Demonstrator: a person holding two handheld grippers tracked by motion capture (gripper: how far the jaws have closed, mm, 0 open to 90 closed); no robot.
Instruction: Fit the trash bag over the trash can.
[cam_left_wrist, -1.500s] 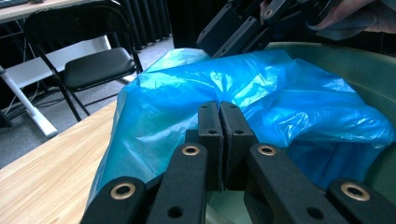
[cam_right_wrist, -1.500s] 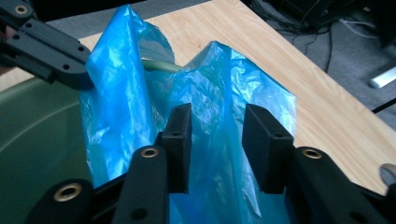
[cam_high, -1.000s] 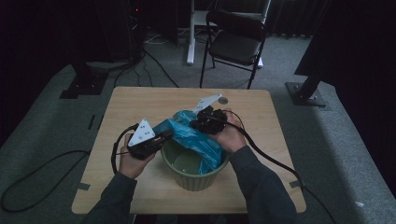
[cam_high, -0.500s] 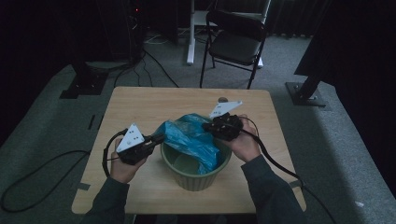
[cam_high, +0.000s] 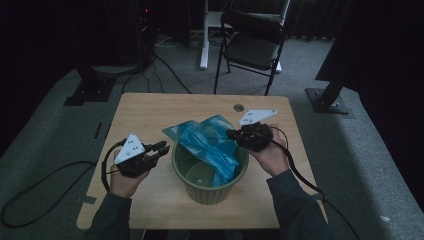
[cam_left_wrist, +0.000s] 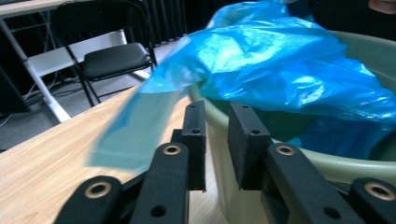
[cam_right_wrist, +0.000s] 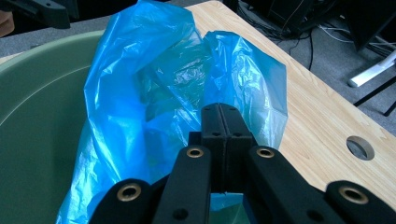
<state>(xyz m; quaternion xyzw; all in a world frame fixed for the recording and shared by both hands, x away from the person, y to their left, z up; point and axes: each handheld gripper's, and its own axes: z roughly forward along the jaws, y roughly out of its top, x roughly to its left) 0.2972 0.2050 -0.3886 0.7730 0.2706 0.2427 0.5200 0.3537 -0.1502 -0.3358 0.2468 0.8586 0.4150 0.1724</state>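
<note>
Surface: light wooden table (cam_high: 150, 112), dark room.
Bag: crinkled blue plastic bag (cam_high: 212, 142) draped across round green plastic tub (cam_high: 210, 187).
Right gripper (cam_high: 235, 134): jaws pinching bag's edge.
Left gripper (cam_high: 162, 149): jaws just opened, parted, nothing between them.
Tip: regrip the opposite edge, spread evenly over rim.

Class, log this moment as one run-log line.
left gripper: open, just released | right gripper: shut on bag | bag: draped into bin

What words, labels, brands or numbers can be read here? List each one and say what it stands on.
There are none. The blue plastic bag is plain, the green tub bears no mark, and the wooden table is bare wood with a round hole. The grey plates on the left gripper and right gripper carry small dots, no lettering.
</note>
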